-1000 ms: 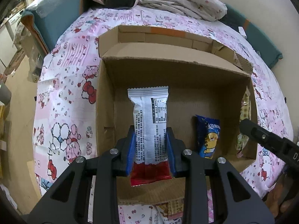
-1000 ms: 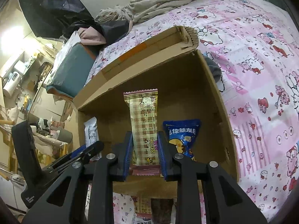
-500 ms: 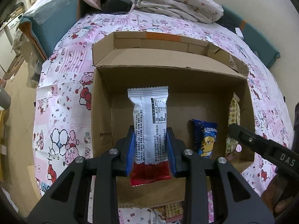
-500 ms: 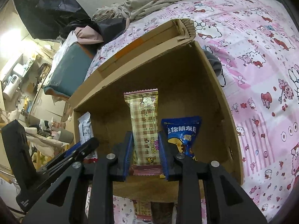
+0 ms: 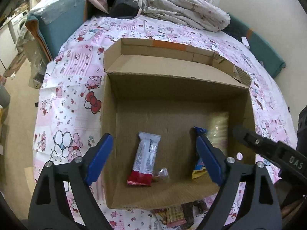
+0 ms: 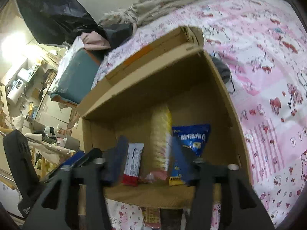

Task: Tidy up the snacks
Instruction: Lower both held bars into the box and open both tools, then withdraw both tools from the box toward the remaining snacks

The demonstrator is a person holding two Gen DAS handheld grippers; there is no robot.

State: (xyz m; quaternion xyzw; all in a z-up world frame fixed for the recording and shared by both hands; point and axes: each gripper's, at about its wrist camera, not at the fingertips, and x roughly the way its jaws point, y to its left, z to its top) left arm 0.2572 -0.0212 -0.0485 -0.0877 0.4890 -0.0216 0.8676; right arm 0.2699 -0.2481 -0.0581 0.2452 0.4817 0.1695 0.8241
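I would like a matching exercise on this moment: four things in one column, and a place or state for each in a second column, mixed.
Things:
1. white and red snack bar
2. blue snack bag
3. left tongs
4. loose snack packets

Places or states:
a. on the bedsheet, in front of the cardboard box
b. open, holding nothing
c. on the box floor, between the open tongs
d. inside the box, near its right wall

Pairs: 1-c, 2-d, 3-b, 4-a

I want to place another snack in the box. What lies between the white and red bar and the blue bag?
In the left wrist view, a small clear-wrapped candy lies beside the white and red bar; from there to the blue bag the cardboard box floor is bare.
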